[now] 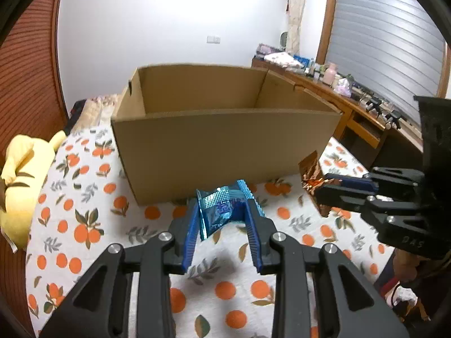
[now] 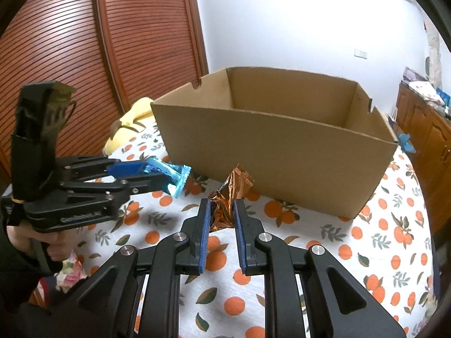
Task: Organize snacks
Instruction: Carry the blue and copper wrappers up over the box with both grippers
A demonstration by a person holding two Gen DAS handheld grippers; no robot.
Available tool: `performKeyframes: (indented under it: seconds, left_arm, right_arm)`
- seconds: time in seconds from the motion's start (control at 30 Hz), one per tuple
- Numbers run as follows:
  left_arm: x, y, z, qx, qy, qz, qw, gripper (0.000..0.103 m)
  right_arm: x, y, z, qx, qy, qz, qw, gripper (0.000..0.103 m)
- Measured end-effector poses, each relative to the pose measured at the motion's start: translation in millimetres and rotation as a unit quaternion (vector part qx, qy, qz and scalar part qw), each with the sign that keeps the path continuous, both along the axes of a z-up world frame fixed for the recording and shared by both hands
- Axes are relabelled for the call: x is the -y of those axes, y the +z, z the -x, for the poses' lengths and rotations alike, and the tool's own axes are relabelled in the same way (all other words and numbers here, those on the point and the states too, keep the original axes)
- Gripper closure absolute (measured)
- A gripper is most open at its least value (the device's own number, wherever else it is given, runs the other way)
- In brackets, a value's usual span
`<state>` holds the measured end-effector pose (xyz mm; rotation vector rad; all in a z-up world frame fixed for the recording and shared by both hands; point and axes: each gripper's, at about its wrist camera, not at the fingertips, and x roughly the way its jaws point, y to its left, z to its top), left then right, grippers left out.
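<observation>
1. Plush toy, yellow, is lying at the far left edge of the orange-print cloth, well apart from the action

2. Left gripper is clamping a blue foil snack packet between its blue pads; the packet is riding clear of the cloth, just short of the near wall of the cardboard box. In the right wrist view the same packet is sticking out past the left gripper, held by one end, its crimped edge free

3. The box is standing open-topped in the middle of the cloth; what is showing of its inside is looking bare, though the floor is hidden behind the near wall

4. Right gripper is pinching a copper foil packet near its lower end, the crumpled top standing above the pads and close to the box's front wall. From the left wrist view that packet is showing just beside the box's right corner, with the right gripper closed on it

5. Both packets are looking light, thin and crinkly, probably slick, with contents that could crush; a hold across the flat body or at the sealed crimp is likely gripping better than a puffed middle, and gentle pressure is seeming enough
</observation>
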<state>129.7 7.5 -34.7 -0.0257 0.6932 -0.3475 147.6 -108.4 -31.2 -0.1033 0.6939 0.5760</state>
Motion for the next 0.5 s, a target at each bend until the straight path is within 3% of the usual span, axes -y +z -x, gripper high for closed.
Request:
performKeyframes:
  seconds: [0.5]
  left_arm:
    - [11.0,44.6,-1.8,0.047,-0.018,0.003,0.9987,0.073]
  right_arm:
    - [21.8,32.5,5.0,0.035,-0.018,-0.023,0.999,0.088]
